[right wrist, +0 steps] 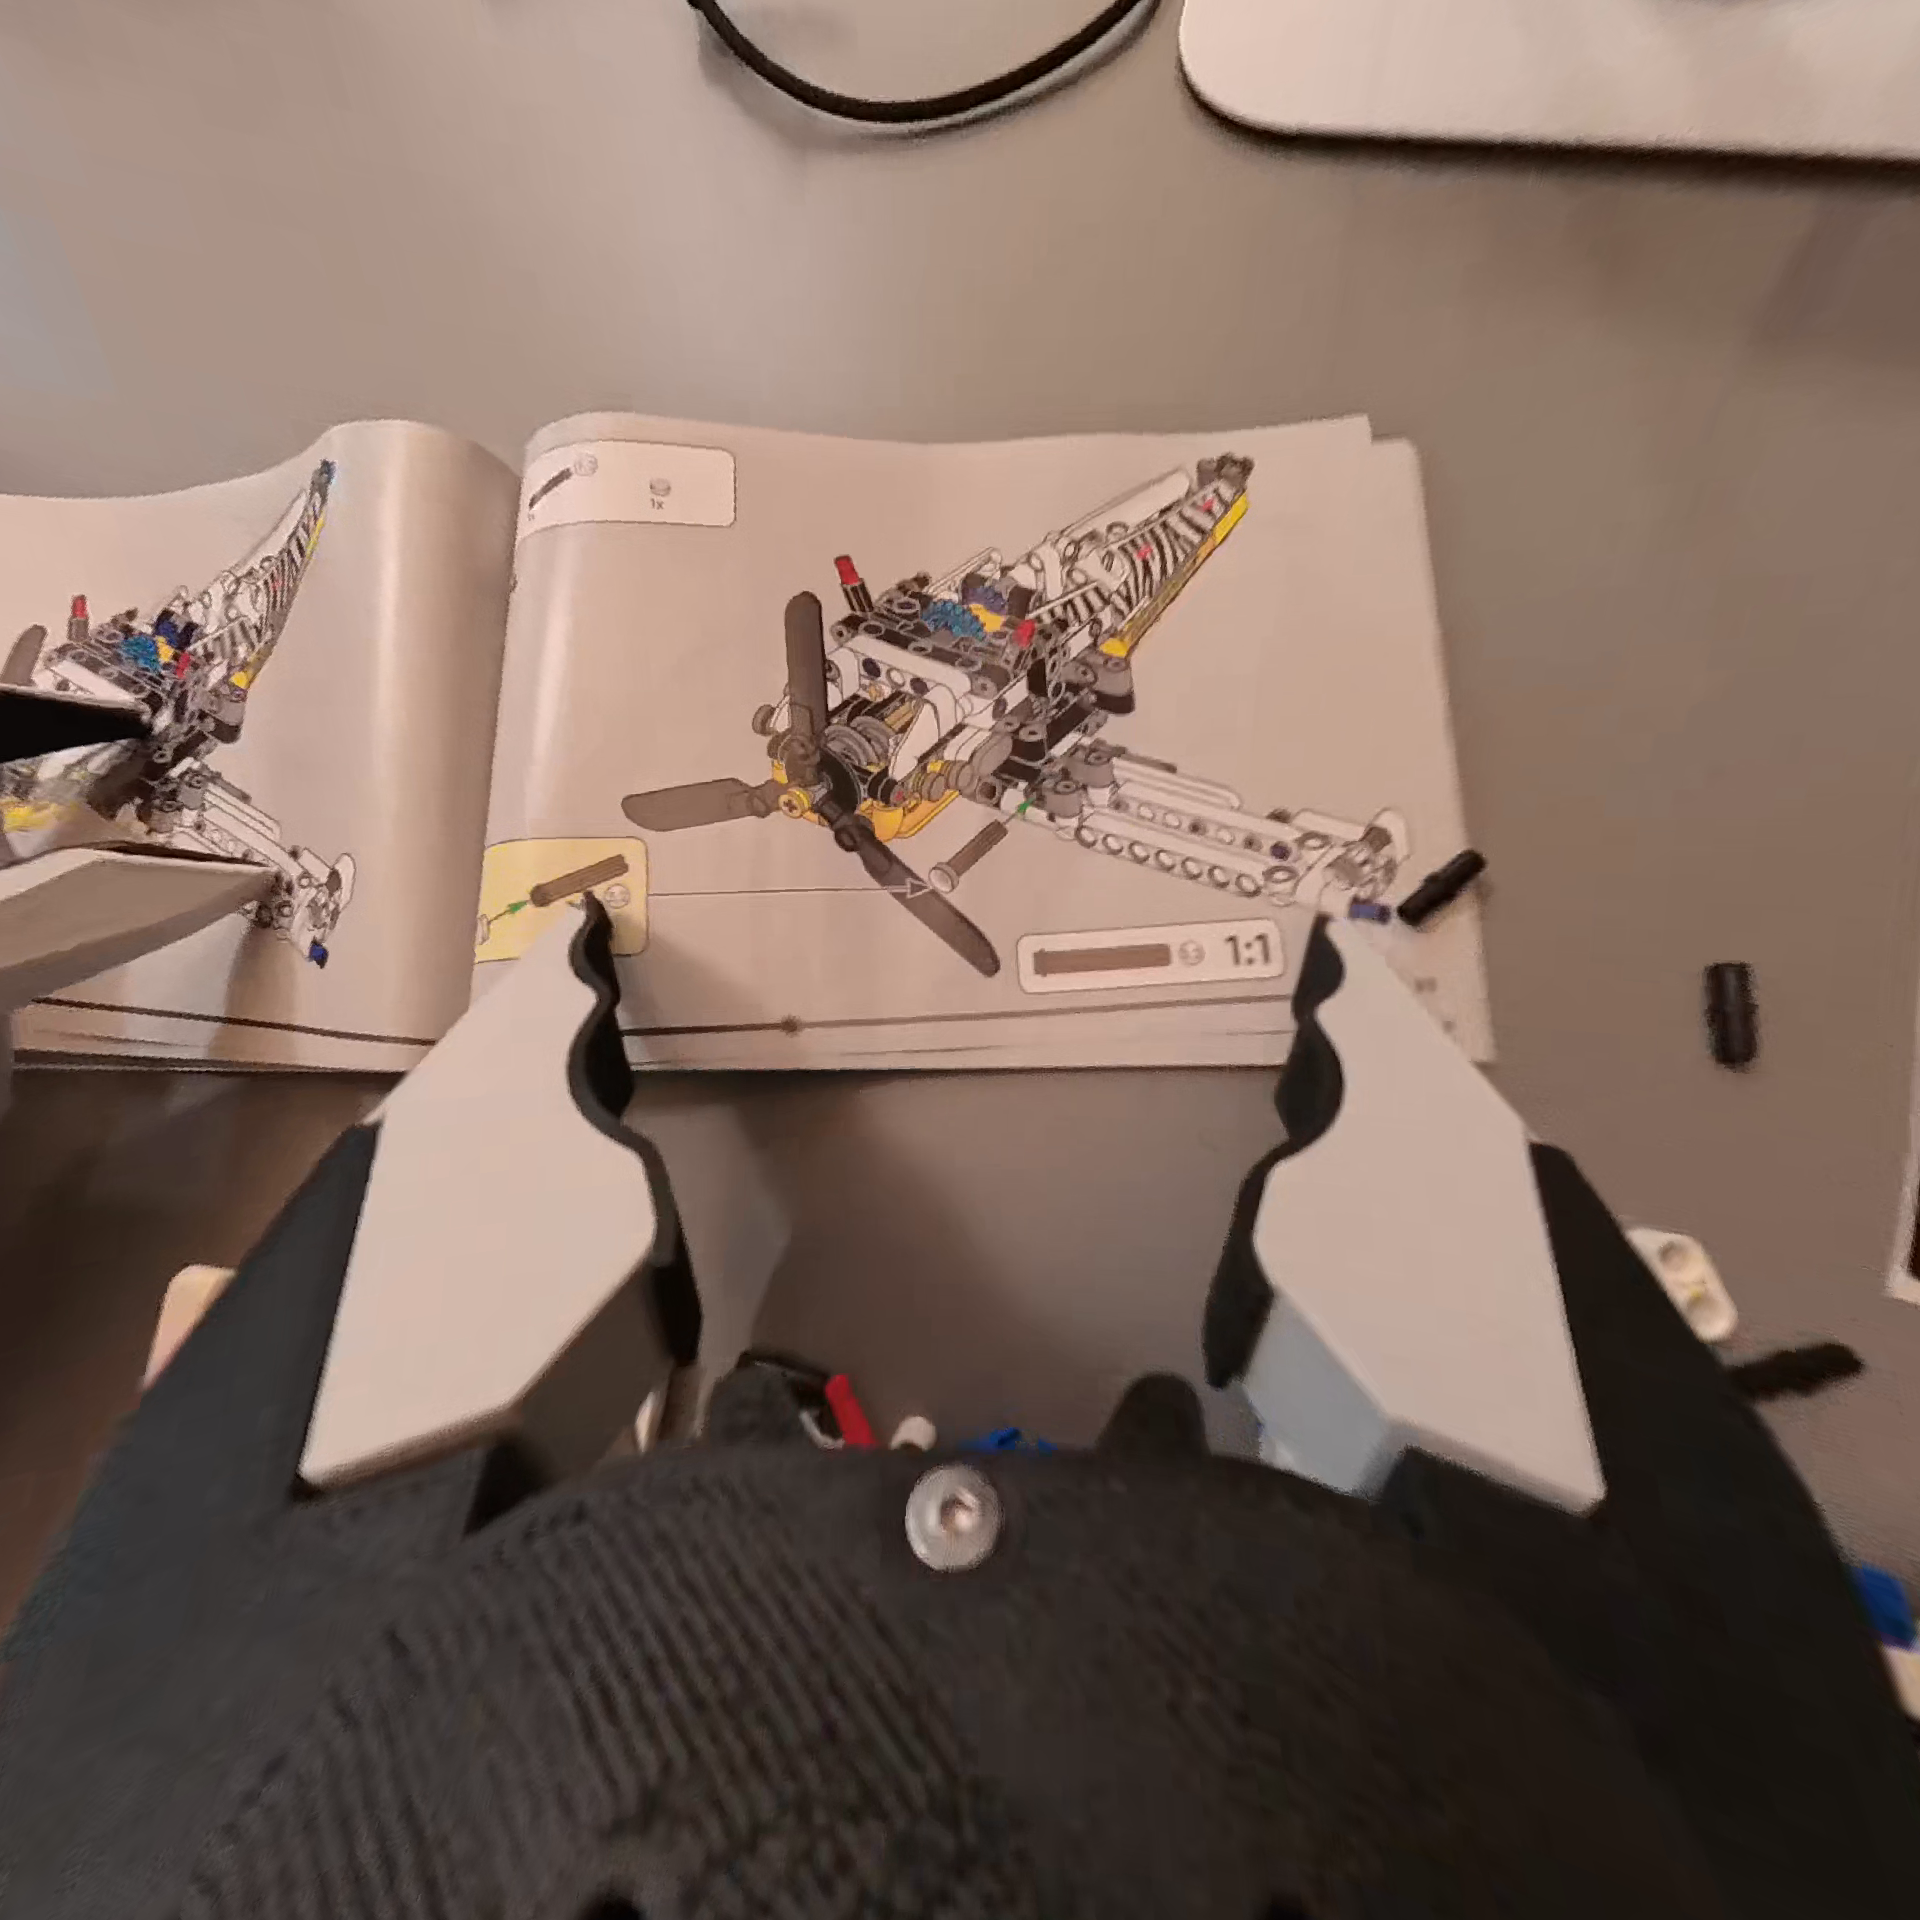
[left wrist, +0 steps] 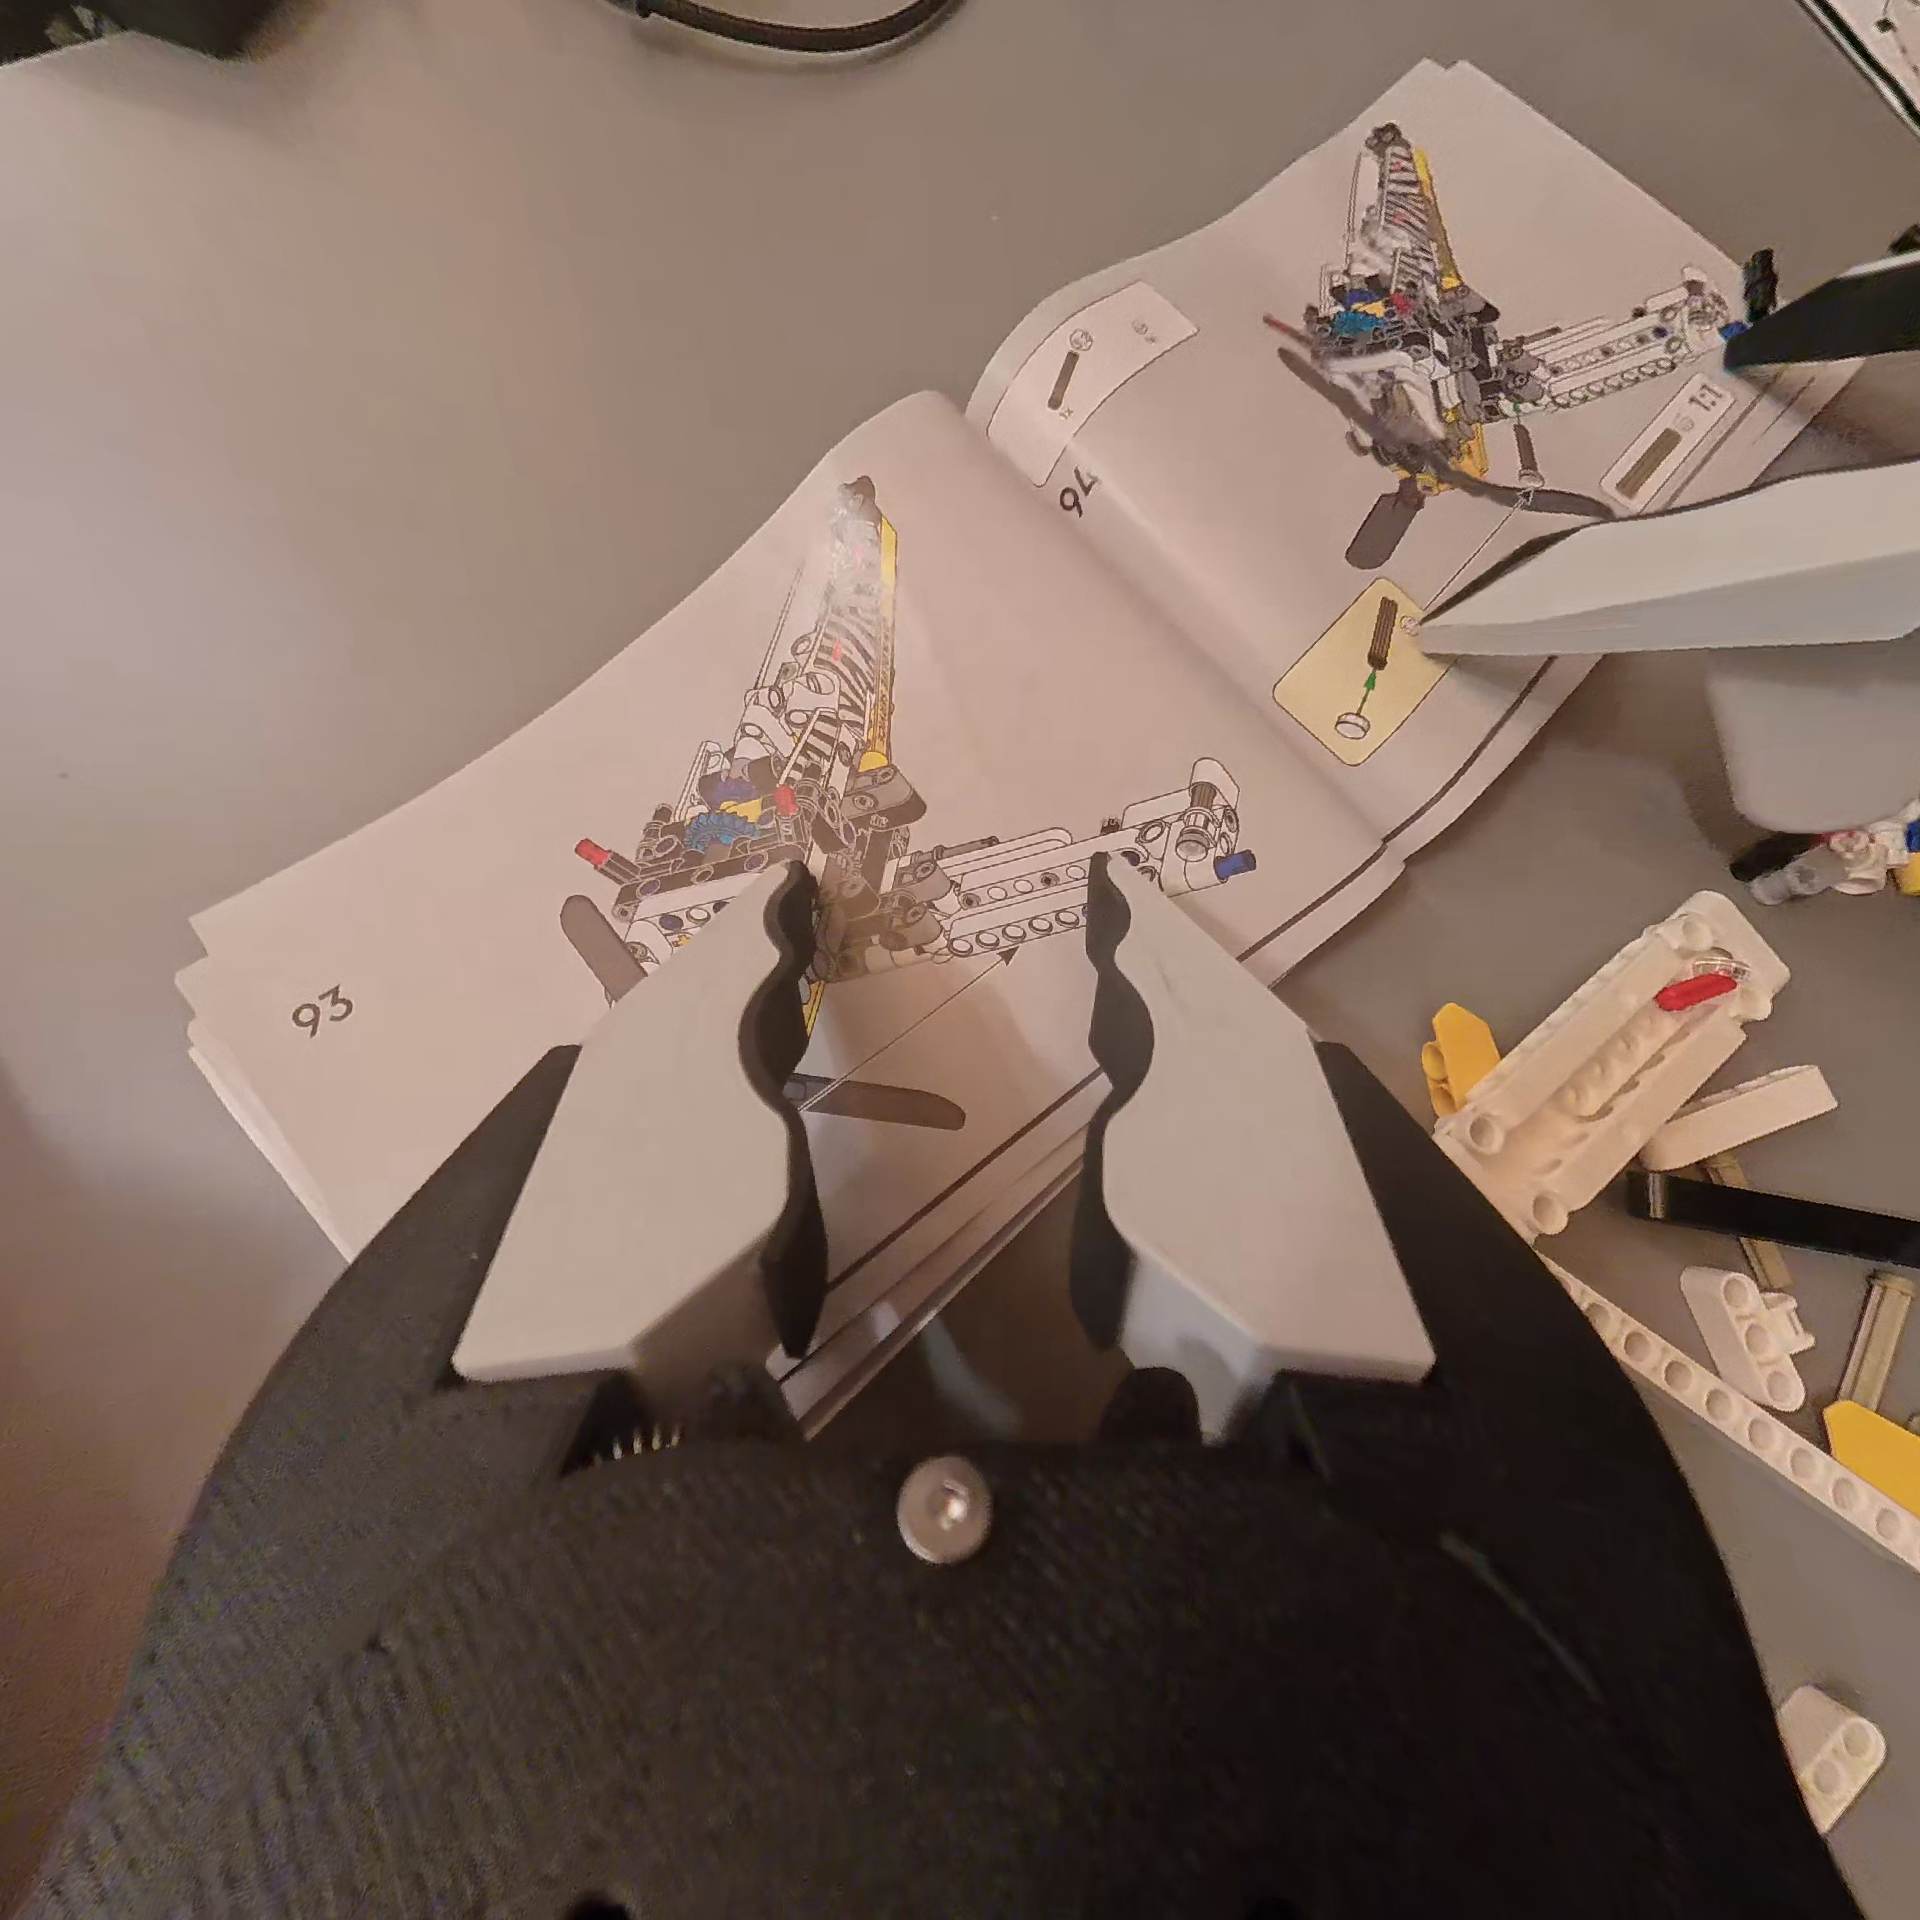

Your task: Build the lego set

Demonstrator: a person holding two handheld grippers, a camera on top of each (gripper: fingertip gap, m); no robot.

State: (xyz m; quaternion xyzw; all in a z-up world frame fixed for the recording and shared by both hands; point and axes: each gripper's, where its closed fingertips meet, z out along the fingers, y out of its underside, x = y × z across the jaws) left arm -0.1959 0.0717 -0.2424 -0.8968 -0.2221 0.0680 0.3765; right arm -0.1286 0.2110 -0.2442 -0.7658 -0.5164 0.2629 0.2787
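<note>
Grey matte bench (right wrist: 935, 260) carries the open paper instruction booklet (right wrist: 1039, 582), its spine running away from me, as both of my grippers hang over it with nothing in them. My left gripper (left wrist: 945, 883) is spread moderately over the booklet's left-hand page, and my right gripper (right wrist: 951, 925) is spread wide at the near edge of the right-hand page. Its left fingertip (right wrist: 592, 935) sits right at the small yellow inset panel (right wrist: 566, 894) printed low on that page; whether it touches the paper I cannot tell.

The loose pieces lie to the right of the booklet. From the left wrist view, a white studded lego sub-assembly with a small red piece on it (left wrist: 1600, 1060) rests just off the page's corner, its long axis slanting up and to the right, among white beams, yellow bits and a long black piece (left wrist: 1766, 1210). That cluster sits to the right of my left gripper. From the right wrist view, two short black lego pins (right wrist: 1439, 883) (right wrist: 1730, 1013) sit at and just past the right page's edge, near my right fingertip (right wrist: 1325, 956). I judge the right gripper to be the nearer one for fetching the next part, by swinging rightward off the page.
</note>
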